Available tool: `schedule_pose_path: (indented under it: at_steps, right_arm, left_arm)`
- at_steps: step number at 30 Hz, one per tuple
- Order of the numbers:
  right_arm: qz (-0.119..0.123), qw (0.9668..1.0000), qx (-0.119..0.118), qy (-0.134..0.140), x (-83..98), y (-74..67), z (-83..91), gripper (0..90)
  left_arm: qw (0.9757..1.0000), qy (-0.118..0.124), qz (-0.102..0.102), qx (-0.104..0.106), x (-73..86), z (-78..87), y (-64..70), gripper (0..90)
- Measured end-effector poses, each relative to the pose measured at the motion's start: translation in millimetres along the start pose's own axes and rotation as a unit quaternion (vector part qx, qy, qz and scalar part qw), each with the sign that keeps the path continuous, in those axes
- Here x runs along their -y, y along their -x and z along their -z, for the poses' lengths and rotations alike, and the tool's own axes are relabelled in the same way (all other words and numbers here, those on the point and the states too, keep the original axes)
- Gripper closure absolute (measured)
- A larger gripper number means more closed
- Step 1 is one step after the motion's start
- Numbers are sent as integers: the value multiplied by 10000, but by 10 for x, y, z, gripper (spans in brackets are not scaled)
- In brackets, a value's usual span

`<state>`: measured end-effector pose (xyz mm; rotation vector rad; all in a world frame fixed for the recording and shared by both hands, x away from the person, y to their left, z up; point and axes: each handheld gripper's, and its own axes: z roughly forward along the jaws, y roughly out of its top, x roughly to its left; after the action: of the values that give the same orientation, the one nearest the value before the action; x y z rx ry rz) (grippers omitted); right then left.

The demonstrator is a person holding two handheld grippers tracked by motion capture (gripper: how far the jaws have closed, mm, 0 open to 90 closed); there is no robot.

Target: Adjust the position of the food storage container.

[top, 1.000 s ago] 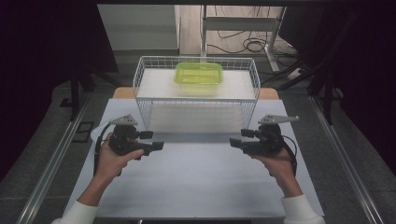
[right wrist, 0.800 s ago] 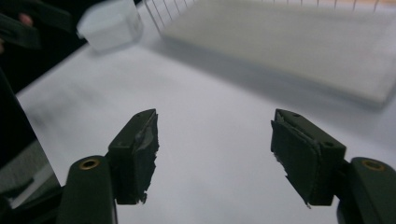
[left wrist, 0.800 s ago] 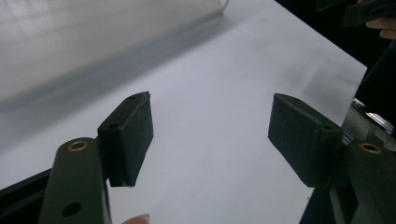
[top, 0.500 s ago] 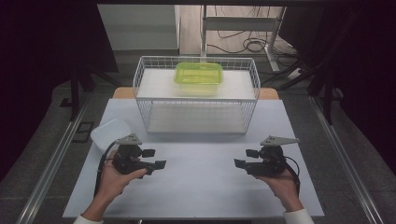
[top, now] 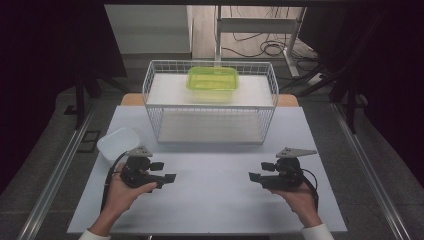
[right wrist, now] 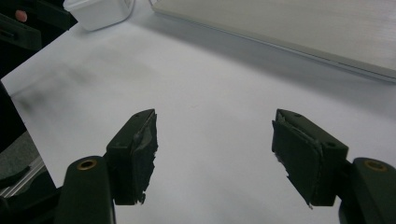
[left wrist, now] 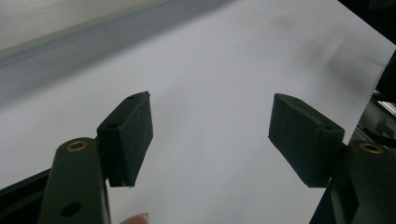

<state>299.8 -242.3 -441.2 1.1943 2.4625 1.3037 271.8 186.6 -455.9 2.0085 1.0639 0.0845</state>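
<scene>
Left gripper (top: 169, 178) is held low over the near left of the table (top: 215, 200), its jaws set wide apart with nothing between them; in the left gripper view (left wrist: 211, 135) bare white tabletop is seen through the gap. Its body is laid roughly level, jaws pointed toward the table's middle and the right gripper. Right gripper (top: 255, 177) is held likewise at the near right, jaws spread wide and empty, pointed back toward the left one; bare table is seen between its pads (right wrist: 299, 154) in the right gripper view (right wrist: 214, 154). The two are kept well apart, facing each other across open tabletop. Nearest thing: a white tub (top: 118, 143), set upright on the table just beyond the left gripper, near the left edge, its long axis lying slantwise to the table's edges; it is touched by neither gripper. Farther back a white wire basket (top: 210, 107) stands across the table, and on its upper shelf a green lidded box (top: 212, 80) is placed, long axis running left to right.
</scene>
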Motion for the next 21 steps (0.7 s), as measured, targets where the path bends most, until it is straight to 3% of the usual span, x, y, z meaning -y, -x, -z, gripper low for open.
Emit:
schedule_pose_path:
  at_steps: [7,14,21]
  right_arm:
    - [-105,9999,85,22,9,16,49,309]
    - [-203,9998,62,-54,34,26,9,307]
    - [-245,9996,84,-87,51,26,-23,304]
  left_arm:
    - [9998,108,47,-181,-42,173,-65,321]
    - [9993,131,83,-347,-69,377,-222,324]
    - [9969,239,392,-635,-124,620,-637,348]
